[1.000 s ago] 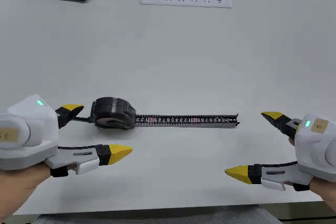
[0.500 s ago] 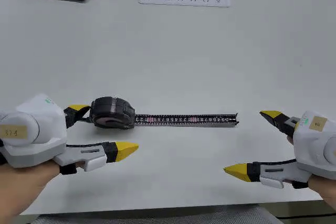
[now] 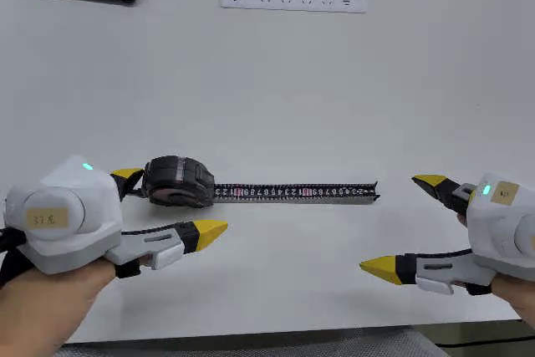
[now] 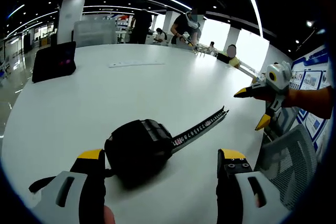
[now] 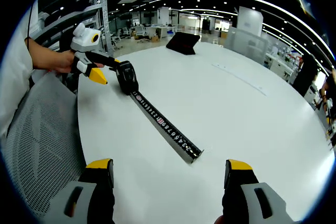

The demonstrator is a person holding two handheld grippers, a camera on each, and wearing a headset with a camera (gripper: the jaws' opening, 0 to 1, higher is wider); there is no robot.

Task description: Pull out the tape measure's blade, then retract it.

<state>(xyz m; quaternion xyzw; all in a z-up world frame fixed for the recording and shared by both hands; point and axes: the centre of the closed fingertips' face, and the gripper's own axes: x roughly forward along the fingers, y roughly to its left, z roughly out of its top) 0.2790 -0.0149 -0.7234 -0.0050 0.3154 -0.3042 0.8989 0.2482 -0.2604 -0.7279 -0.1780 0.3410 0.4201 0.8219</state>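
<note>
1. While the blade (image 3: 292, 192) of the tape measure lies drawn out flat on the white surface (image 3: 276, 98), the pull-out looks done. The step in hand seems to be the retraction.
2. To do this well, the left gripper (image 3: 173, 201) should probably close squarely on the black case (image 3: 177, 180) from both sides, so the case does not skid or tip as the blade runs in. The lock or release on the case cannot be made out.
3. The right gripper (image 3: 403, 225) could take the hook end (image 3: 376, 190) and feed it back slowly, since a freed blade is likely to whip.
4. The left fingers (image 3: 201, 233) are spread wide and hold nothing. In the head view the far finger sits just beside the case's rear end, and the near finger lies in front of the case, apart from it. In the left gripper view the case (image 4: 139, 148) lies between the two fingers, closer to the one on that view's left, and no contact is evident.
5. The right fingers (image 3: 383, 272) are also spread wide and empty, well apart from the hook end. In the right gripper view the blade's tip (image 5: 194, 156) points toward the gap between them.
6. The tape measure lies in the near part of the surface, with the case toward the left gripper and the blade running straight toward the right one.
</note>
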